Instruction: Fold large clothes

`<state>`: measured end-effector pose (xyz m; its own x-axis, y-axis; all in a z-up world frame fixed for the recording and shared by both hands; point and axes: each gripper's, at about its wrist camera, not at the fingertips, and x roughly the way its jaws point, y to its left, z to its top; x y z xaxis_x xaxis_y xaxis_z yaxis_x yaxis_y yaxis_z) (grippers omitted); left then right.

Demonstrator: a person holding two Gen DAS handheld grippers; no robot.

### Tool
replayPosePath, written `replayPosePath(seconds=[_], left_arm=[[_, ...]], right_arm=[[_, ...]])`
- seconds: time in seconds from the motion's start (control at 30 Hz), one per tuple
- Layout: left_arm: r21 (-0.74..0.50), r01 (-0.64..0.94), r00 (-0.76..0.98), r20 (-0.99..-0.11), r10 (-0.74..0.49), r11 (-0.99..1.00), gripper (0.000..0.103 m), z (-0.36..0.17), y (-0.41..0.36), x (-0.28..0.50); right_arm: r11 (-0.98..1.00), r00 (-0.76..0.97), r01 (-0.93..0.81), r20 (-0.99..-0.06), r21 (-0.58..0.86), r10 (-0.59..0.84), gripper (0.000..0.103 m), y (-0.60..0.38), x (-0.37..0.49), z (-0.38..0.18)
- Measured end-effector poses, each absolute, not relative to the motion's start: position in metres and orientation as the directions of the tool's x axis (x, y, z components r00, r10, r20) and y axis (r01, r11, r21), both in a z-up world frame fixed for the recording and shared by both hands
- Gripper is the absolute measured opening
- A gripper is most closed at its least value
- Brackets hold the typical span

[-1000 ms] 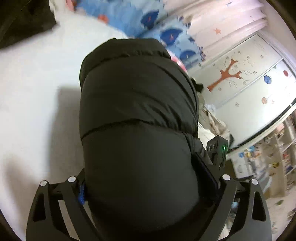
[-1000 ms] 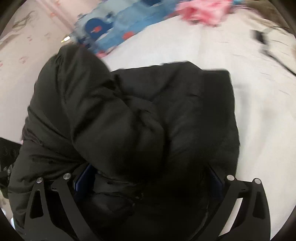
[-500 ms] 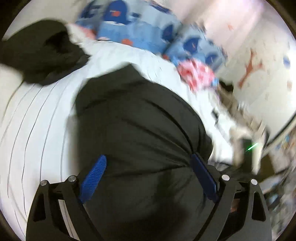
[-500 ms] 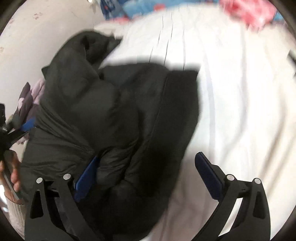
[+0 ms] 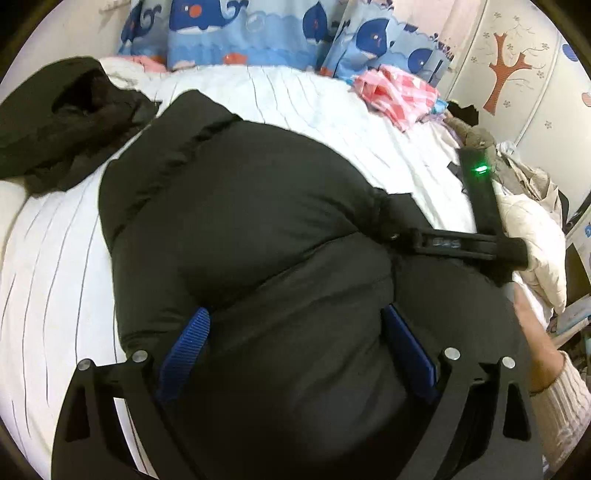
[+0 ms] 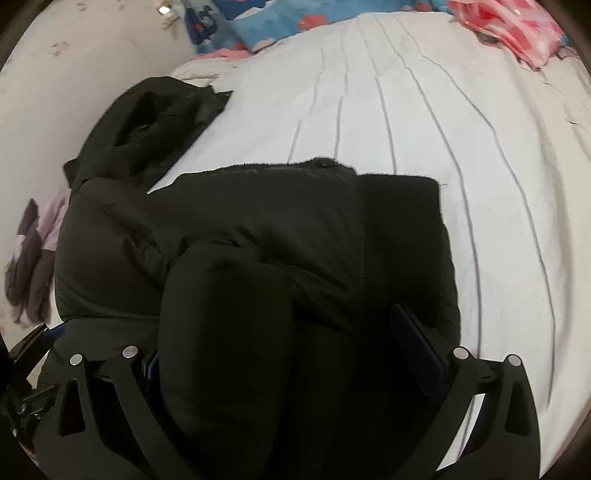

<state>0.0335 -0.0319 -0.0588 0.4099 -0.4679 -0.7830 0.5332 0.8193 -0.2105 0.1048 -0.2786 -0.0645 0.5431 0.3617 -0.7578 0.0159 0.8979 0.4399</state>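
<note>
Claw states first: our left claw stands wide, its blue pads set on either side of a thick bulge of the black puffer jacket, bearing on the padding rather than pinching it. Our right claw is likewise spread wide over a rolled part of the same jacket; whether its pads actually bite the cloth we cannot tell, as black lies on black there.

The jacket lies bunched on the striped white bed, near its front edge, with the hood trailing off to the left. A pink checked garment lies well apart, near the whale-print pillows.

We judge the fold to be only partly formed. To do it well, we should press both claws down evenly to expel trapped air, keep the edges aligned, and bring the loose hood inward before the next fold. Risk noted: the padding may spring back once pressure is released.
</note>
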Motion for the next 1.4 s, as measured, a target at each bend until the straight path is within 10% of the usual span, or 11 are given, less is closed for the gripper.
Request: replayPosePath(seconds=[0.2,0.47,0.87,1.0,1.4], left_arm=[[-0.271,0.516,0.408,-0.756,-0.512,0.812,0.091,-0.047,-0.006,0.013],[-0.279,0.493,0.436,-0.740,-0.512,0.824,0.093,-0.040,-0.010,-0.001],[-0.215,0.493,0.460,-0.758,-0.462,0.843,0.096,-0.057,-0.022,-0.004],[-0.210,0.551,0.448,-0.742,-0.498,0.808,0.096,-0.063,-0.029,-0.007],[-0.160,0.536,0.474,-0.756,-0.451,0.829,0.096,-0.065,-0.030,-0.014]], right_arm=[[0.795,0.626,-0.073,-0.593,0.602,0.506,0.097,-0.312,0.005,-0.020],[0.810,0.333,-0.118,-0.746,0.574,0.577,0.097,-0.235,-0.053,-0.077],[0.991,0.704,0.057,-0.709,0.119,0.045,0.097,-0.264,0.017,0.011],[0.970,0.569,0.096,-0.812,0.223,0.130,0.097,-0.266,0.087,-0.082],[0.995,0.563,-0.002,-0.822,0.096,0.080,0.097,-0.239,0.009,-0.071]])
